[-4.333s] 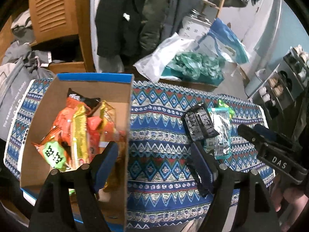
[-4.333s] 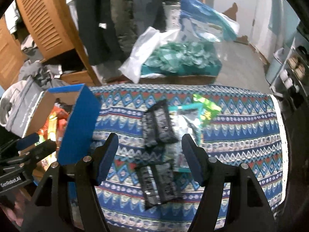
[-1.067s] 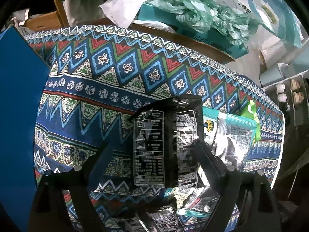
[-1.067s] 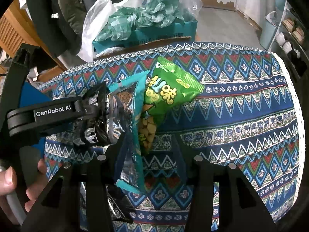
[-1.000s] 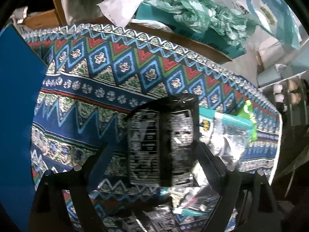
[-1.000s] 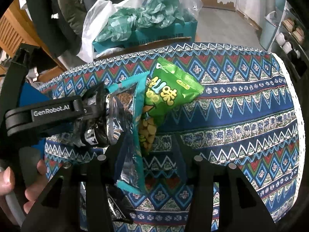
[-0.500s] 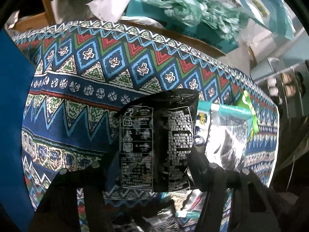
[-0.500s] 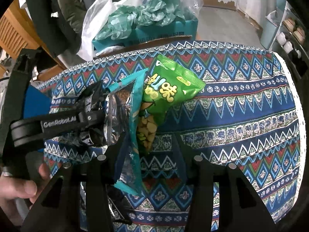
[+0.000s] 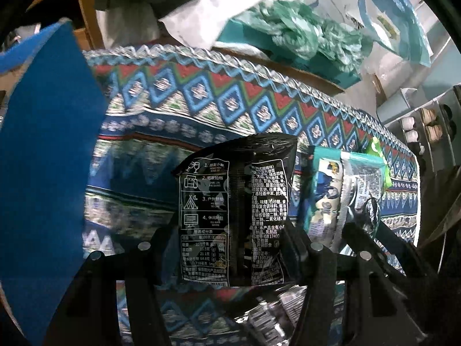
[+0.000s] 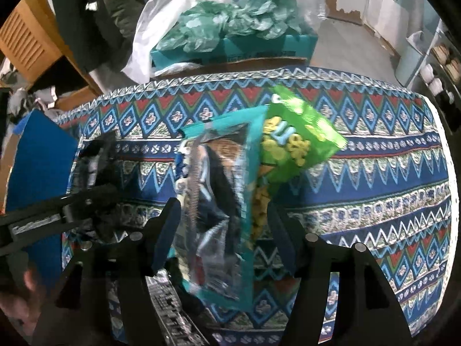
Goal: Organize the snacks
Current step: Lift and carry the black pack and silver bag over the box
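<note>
The left gripper [image 9: 230,248] clamps the black snack packet [image 9: 234,210], long axis running straight away from it. The right gripper's [image 10: 220,230] jaws are opening around the teal packet [image 10: 219,201].

The left claw [image 9: 230,248] grips a black snack packet [image 9: 234,210] above the patterned cloth [image 9: 201,106], beside a blue box flap [image 9: 46,150].

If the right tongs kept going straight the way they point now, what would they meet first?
Most likely the teal snack packet, already between the right tongs as they open. The green snack bag lies just beyond; depth is hard to judge.
</note>
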Demonstrator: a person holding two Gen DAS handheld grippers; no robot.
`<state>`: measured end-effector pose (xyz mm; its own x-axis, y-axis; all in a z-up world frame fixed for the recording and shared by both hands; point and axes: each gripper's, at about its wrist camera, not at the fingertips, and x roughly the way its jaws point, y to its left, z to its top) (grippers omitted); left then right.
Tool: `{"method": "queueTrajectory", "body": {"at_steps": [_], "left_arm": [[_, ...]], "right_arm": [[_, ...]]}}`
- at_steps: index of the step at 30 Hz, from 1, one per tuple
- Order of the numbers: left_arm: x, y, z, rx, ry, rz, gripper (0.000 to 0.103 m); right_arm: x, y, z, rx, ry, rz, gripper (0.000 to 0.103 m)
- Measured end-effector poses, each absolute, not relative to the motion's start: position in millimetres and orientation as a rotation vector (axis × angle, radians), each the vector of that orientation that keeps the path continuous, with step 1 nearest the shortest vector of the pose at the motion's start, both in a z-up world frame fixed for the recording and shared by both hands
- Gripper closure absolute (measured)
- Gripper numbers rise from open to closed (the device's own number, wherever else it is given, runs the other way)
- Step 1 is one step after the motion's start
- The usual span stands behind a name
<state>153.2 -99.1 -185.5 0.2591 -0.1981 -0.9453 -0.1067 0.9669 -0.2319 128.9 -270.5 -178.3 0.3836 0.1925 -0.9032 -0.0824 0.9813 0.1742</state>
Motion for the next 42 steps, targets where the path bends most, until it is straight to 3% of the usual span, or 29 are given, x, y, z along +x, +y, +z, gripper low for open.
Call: {"method": "queueTrajectory", "body": {"at_steps": [18, 32, 34, 35, 42], "left_arm": [[135, -59, -173, -0.254, 1.272, -0.082, 0.041], [129, -61, -172, -0.235, 1.260, -0.109, 0.041], [129, -61, -172, -0.230, 1.261, -0.111, 0.041], [129, -62, -172, -0.228, 1.261, -0.112, 0.041], [124, -63, -166, -0.211, 1.239, -0.119, 0.041]], "right_arm": [[153, -198, -202, -0.210, 1.158, 0.138, 0.031], [156, -187, -222, -0.105, 1.240, 0.248, 0.031], [156, -191, -224, -0.057, 1.242, 0.263, 0.033], [156, -194, -222, -0.041, 1.239, 0.265, 0.041], [149, -202, -203, -0.009, 1.178, 0.262, 0.042]]}}
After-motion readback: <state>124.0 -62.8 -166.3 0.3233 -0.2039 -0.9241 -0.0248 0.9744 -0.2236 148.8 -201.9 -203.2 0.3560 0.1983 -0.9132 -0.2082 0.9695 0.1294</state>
